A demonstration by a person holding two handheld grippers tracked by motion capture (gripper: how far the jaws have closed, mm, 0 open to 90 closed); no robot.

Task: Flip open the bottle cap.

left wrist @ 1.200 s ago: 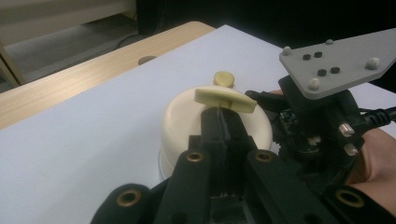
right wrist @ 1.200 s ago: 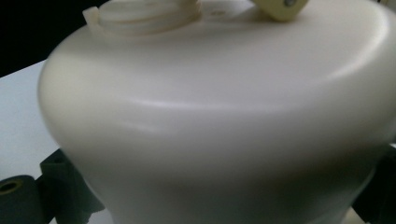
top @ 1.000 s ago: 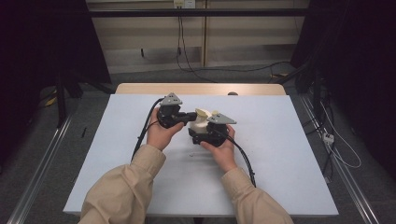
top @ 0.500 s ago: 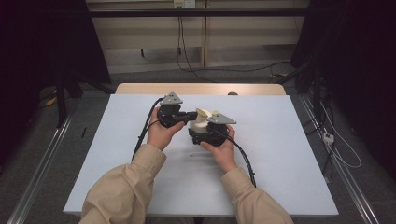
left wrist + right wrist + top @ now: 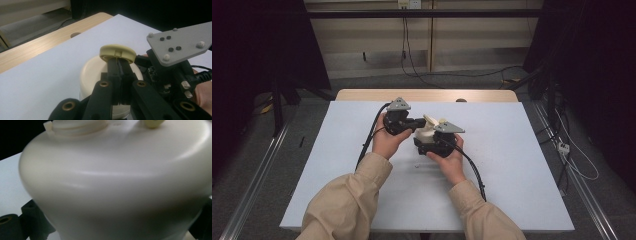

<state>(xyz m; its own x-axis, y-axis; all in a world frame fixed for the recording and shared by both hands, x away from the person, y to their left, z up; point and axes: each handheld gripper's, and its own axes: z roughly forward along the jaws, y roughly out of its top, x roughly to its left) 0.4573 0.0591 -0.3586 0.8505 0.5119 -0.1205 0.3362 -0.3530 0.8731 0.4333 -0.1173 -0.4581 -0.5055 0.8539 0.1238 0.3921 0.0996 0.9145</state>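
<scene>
Here, on the white tabletop (image 5: 337, 165), the person's left hand (image 5: 384, 142) comes in from about seven o'clock and holds the left gripper (image 5: 418, 121) just left of centre, its grey three-cornered plate on top and its black cable trailing back toward the sleeve. In the left gripper view its two black jaws stand pressed together, nipping the rim of a yellowish cap (image 5: 117, 52) at the edge nearest the camera. The cap sits on top of a cream bottle (image 5: 92, 72), whose rounded shoulder shows right behind the jaws.

At the centre of the tabletop in the high view, the bottle (image 5: 426, 134) lies between the two grippers, the left one at its nine o'clock and the right one at its four o'clock. The right gripper (image 5: 432, 145) is held by the right hand (image 5: 451, 157), which enters from about five o'clock. In the right gripper view the bottle's pale body (image 5: 117, 185) is seen very close, with black jaw parts at both lower corners, so the right gripper is clamped around the bottle's body.

At the twelve o'clock edge, a strip of wooden desk (image 5: 362, 95) shows beyond the white surface.
</scene>
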